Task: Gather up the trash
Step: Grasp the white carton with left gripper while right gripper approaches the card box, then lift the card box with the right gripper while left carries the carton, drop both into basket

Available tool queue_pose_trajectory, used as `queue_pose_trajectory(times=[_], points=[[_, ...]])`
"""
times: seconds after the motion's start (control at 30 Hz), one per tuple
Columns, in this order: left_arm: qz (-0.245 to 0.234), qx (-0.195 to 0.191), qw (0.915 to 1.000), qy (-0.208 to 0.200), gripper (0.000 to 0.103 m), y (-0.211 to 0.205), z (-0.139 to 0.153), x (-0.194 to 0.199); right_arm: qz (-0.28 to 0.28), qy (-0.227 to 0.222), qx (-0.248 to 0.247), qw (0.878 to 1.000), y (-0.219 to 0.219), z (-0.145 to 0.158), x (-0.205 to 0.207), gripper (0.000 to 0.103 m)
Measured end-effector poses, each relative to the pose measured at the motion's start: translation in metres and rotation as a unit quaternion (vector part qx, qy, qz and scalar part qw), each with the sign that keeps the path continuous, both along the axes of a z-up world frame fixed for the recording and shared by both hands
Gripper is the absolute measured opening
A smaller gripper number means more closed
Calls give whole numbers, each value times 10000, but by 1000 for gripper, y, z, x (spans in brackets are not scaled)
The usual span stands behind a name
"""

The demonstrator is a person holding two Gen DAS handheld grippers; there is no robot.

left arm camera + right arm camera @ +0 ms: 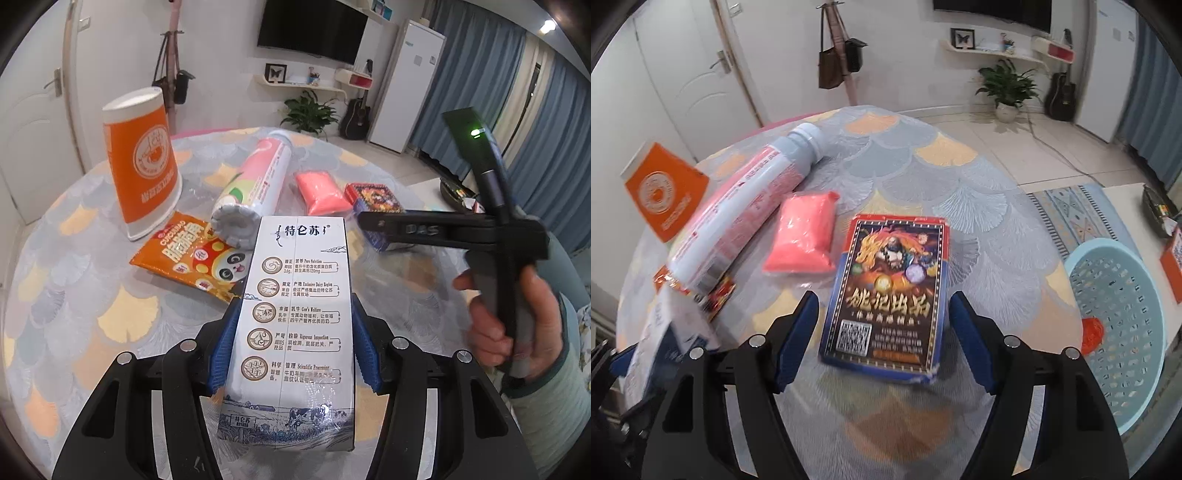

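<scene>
My left tool (295,347) is clenched on the milk carton (299,317), lifted over the desk (92,295). The carton is tall, so if the pads slip it could topple onto the snack packet (192,258). My right tool (882,332) stands released around the card box (890,295), pads not touching. Closing off-centre could skid the box. The basket (1123,332) waits beside the desk's right edge.

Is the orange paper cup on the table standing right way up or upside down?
Upside down. The orange paper cup rests on its wide mouth on the table, with the narrow white base on top, leaning slightly.
</scene>
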State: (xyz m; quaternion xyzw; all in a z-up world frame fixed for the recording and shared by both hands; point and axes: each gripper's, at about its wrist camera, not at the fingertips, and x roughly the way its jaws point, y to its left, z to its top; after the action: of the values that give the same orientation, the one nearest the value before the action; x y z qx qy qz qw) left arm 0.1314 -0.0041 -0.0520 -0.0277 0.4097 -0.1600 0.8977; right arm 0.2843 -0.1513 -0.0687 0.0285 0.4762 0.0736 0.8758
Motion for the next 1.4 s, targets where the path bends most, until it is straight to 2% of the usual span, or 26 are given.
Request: queue_pose_trajectory(times=[0.07, 0.13, 0.33, 0.57, 0.8, 1.0, 1.17, 1.27, 1.4], points=[[-9, 5, 10000, -66, 54, -2, 4, -2, -75, -11, -110, 9999, 1, -1, 1, 69], [-27, 10, 9999, -120, 54, -5, 7, -6, -111, -24, -117, 9999, 0, 0, 1, 59], [-139, -8, 9995, -295, 54, -16, 18, -9, -231, -380, 28, 9990, -17, 23, -14, 59], [-408, -22, 9973, -606, 54, -47, 41, -5, -538, -1049, 52, 9930, -54, 70, -48, 59], [-726, -136, 9926, -966, 54, -98, 73, 8, -1235, -1759, -193, 9764, -119, 121, -85, 59], [-991, -372, 9872, -1192, 54, -144, 100, 25, -1930, -2004, -47, 9605, -194, 148, -106, 59], [-1176, -491, 9835, -1280, 54, -190, 105, 38, -2388, -1755, 168, 9549, -245, 132, -106, 59], [-1293, -454, 9828, -1242, 54, -213, 100, 45, -2574, -1438, 335, 9550, -267, 105, -98, 59], [-1460, -312, 9837, -1002, 54, -245, 78, 64, -2807, -957, 458, 9539, -289, 63, -90, 59]])
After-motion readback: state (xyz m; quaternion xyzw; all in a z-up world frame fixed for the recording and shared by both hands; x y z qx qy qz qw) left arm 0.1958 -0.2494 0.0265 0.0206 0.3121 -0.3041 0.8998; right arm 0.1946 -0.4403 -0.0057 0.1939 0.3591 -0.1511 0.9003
